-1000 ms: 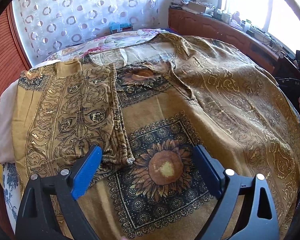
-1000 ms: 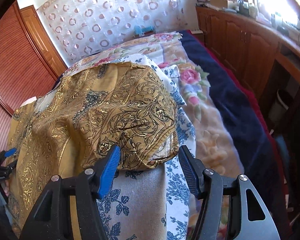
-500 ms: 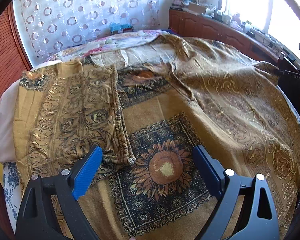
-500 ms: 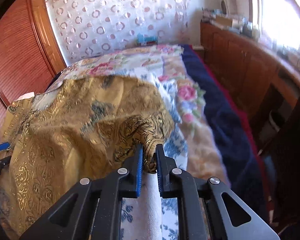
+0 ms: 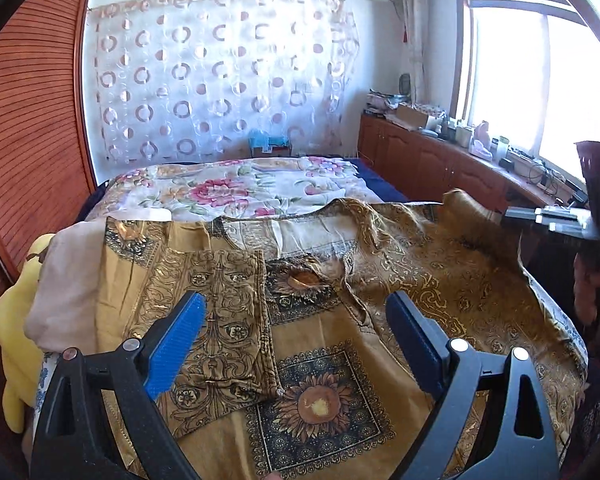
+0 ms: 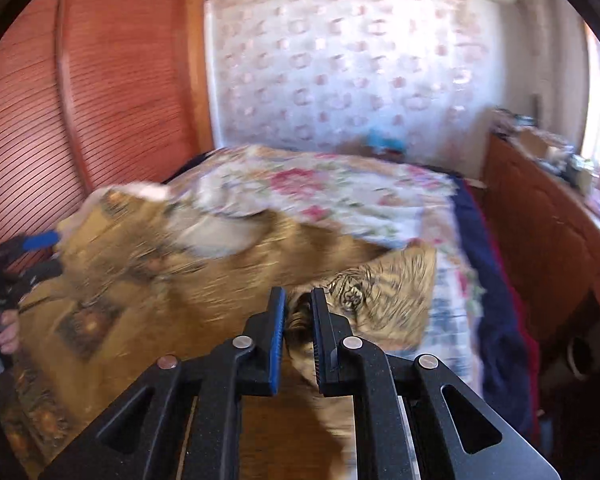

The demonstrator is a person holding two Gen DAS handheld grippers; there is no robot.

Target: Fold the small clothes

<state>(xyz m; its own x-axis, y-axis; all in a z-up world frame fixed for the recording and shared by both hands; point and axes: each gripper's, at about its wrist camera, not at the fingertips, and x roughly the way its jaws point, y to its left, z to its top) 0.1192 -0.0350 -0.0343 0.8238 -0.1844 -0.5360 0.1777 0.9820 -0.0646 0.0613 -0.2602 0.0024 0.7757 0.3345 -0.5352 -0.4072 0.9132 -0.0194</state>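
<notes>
At frame bottom, left wrist view: left gripper (image 5: 296, 354) spread wide, clamping nothing, above garment (image 5: 332, 344) | garment spread over bed (image 5: 236, 188), filling lower half, left sleeve (image 5: 220, 320) folded inward | at lower centre, right wrist view: right gripper (image 6: 299, 330) pinched on bunched garment (image 6: 180, 288) edge, jaws just eased slightly wider, cloth lifted and blurred.

Mustard sunflower-print garment (image 5: 340, 344) spread on bed, left sleeve (image 5: 220, 320) folded inward
</notes>
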